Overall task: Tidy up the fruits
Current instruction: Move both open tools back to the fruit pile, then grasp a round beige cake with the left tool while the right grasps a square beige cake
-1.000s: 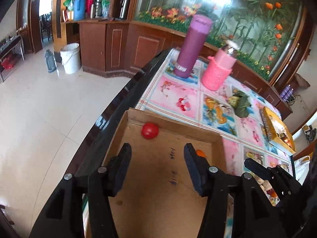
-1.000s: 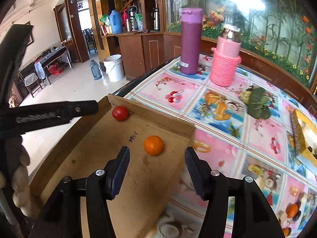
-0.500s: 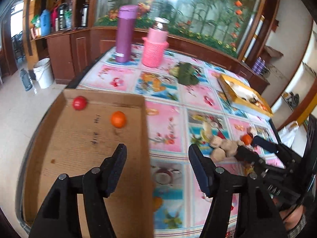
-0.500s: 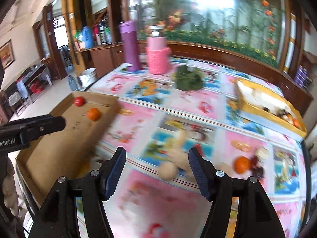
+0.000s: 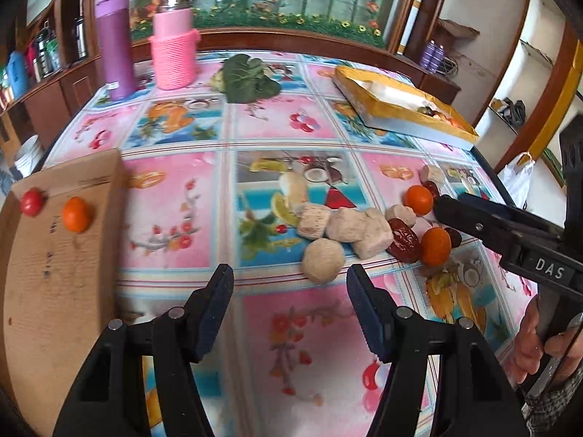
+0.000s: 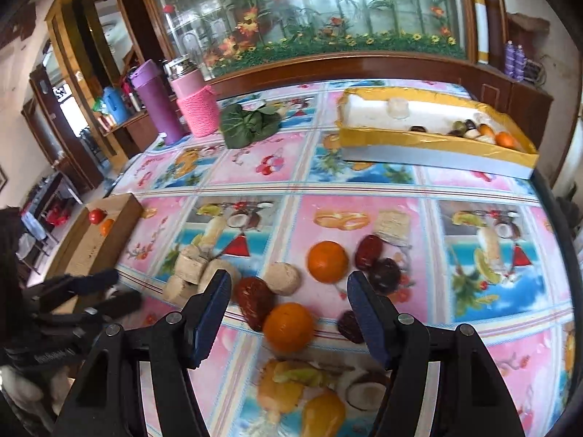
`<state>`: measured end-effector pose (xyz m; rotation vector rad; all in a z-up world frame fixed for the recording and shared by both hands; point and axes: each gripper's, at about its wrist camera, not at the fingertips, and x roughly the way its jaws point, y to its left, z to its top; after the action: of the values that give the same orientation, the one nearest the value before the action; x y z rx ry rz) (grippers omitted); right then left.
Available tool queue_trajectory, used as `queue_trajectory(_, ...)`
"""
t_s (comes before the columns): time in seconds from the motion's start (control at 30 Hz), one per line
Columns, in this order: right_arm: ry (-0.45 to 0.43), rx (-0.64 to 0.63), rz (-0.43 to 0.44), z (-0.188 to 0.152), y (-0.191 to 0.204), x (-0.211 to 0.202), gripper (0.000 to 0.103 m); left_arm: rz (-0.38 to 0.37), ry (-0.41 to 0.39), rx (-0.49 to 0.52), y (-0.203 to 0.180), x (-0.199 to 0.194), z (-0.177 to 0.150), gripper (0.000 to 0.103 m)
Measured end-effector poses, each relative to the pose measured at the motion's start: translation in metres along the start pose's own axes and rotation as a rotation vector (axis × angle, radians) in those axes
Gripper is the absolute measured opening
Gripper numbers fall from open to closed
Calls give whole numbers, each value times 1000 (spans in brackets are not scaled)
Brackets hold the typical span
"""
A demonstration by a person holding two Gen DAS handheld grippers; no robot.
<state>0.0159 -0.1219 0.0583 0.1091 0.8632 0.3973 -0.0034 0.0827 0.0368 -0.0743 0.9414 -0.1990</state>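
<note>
A pile of loose food lies mid-table: two oranges (image 6: 288, 326) (image 6: 327, 261), red dates (image 6: 253, 300), pale cake pieces (image 5: 345, 225) and a round bun (image 5: 323, 259). My right gripper (image 6: 288, 304) is open, its fingers either side of the near orange, just above it. My left gripper (image 5: 289, 302) is open and empty, just short of the bun. The right gripper also shows in the left wrist view (image 5: 442, 204) beside the oranges (image 5: 435, 245). A cardboard tray (image 5: 58, 262) at the left holds a tomato (image 5: 32, 202) and an orange (image 5: 75, 214).
A yellow box (image 6: 433, 145) with several fruits stands at the back right. A purple flask (image 5: 114, 43), a pink knitted jar (image 5: 174, 42) and green leaves (image 5: 246, 78) stand at the back. The table's edge runs close on the right.
Both grippers have swung right, away from the cardboard tray, to the food pile mid-table. The right gripper now straddles an orange. Both stay open.
</note>
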Motion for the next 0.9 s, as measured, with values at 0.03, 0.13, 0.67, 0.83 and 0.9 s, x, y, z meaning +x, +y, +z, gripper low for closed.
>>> queue_trajectory(0.03, 2, -9, 18, 2, 3, 3, 67, -1, 0, 6, -2, 4, 0, 63)
queue_trajectory(0.13, 16, -51, 71, 6, 18, 14, 66, -18, -6, 27, -9, 16, 3, 60)
queue_trajectory(0.67, 97, -133, 157, 6, 40, 39, 66, -20, 24, -56, 15, 8, -6, 28)
queue_trajectory(0.83, 113, -278, 102, -1, 59, 44, 66, -20, -10, -110, 35, -18, -17, 28)
queue_trajectory(0.9, 125, -326, 86, -2, 64, 48, 66, -18, -17, -123, 41, -24, -21, 28)
